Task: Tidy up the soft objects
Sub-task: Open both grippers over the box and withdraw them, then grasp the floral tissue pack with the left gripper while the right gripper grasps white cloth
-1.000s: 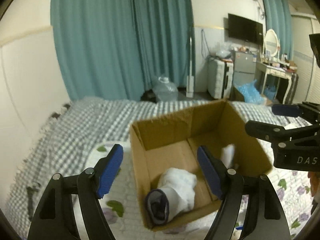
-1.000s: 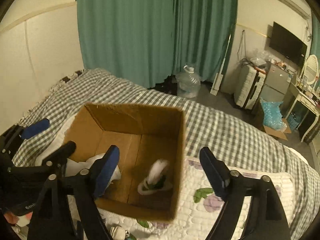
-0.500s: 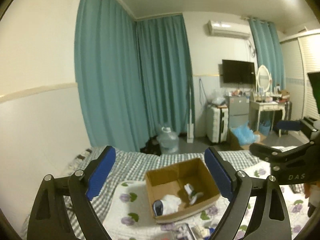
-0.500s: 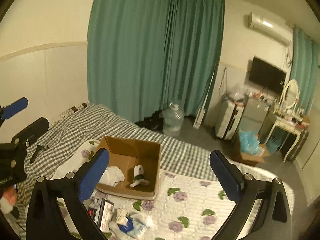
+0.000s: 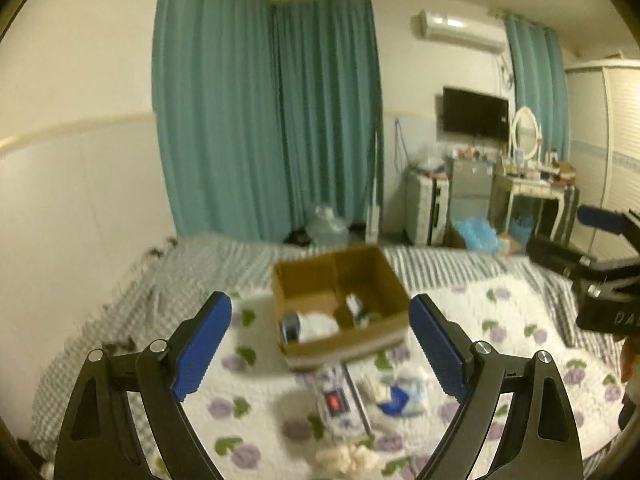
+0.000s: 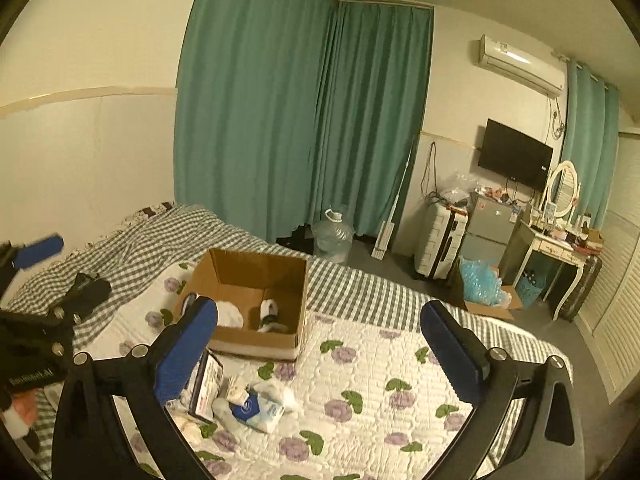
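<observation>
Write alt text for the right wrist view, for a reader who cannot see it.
An open right gripper, holding nothing, hangs over a flowered quilt on a bed, facing an open cardboard box with rolled white socks inside. More small soft items lie loose on the quilt nearer the camera. The left gripper shows at the left edge, with green curtains behind.

Bed (image 6: 360, 292) carries cardboard box (image 6: 256, 344), floral quilt (image 6: 360, 380)

Left wrist view blurred; cream bundle (image 5: 347, 460) cut by bottom edge; box (image 6: 256, 304) contents indistinct.
</observation>
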`<state>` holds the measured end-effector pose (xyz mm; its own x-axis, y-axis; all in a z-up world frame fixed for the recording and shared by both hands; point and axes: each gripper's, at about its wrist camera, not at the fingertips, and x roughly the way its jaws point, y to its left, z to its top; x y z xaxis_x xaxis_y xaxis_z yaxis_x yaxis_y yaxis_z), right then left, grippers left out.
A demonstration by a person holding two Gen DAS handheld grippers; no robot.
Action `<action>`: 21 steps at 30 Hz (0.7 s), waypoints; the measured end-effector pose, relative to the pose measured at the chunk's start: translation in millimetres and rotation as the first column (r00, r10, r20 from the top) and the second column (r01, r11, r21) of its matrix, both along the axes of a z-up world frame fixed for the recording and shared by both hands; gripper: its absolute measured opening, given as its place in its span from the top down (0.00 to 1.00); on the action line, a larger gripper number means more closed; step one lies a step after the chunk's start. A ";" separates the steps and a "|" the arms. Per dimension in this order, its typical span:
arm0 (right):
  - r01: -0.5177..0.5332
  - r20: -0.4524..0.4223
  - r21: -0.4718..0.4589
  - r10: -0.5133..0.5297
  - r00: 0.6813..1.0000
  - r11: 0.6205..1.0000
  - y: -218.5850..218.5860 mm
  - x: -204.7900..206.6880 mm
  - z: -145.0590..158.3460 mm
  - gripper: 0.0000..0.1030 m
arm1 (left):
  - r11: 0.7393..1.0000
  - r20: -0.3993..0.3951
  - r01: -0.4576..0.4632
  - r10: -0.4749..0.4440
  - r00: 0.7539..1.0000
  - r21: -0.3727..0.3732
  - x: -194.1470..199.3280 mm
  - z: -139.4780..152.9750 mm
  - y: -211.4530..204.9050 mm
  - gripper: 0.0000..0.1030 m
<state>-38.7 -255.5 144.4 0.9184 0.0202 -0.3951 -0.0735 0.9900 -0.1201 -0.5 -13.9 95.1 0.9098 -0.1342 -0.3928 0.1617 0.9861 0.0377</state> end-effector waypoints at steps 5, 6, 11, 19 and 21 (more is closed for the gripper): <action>-0.008 -0.067 0.036 0.010 0.998 0.999 -7.5 14.3 -42.6 0.01 | 1.000 -0.105 -0.018 0.020 0.994 0.020 7.6 -42.2 -14.0 0.11; -0.010 -0.083 0.037 0.013 0.996 0.999 -7.9 18.5 -51.6 0.01 | 1.000 -0.124 -0.018 0.020 0.992 0.021 7.6 -50.4 -16.6 0.11; -0.014 -0.188 0.025 0.019 0.982 1.000 -6.9 44.1 -104.2 0.01 | 0.999 -0.225 -0.025 0.032 0.974 0.031 20.0 -94.2 -22.6 0.11; -0.020 -0.308 0.068 0.040 0.951 0.998 -6.6 77.6 -164.5 0.01 | 1.000 -0.377 -0.001 0.006 0.926 0.015 47.6 -156.5 -30.8 0.13; -0.020 -0.335 0.077 0.045 0.941 0.997 -5.5 84.8 -175.7 0.01 | 0.999 -0.397 0.019 -0.007 0.918 0.028 52.9 -167.3 -36.1 0.13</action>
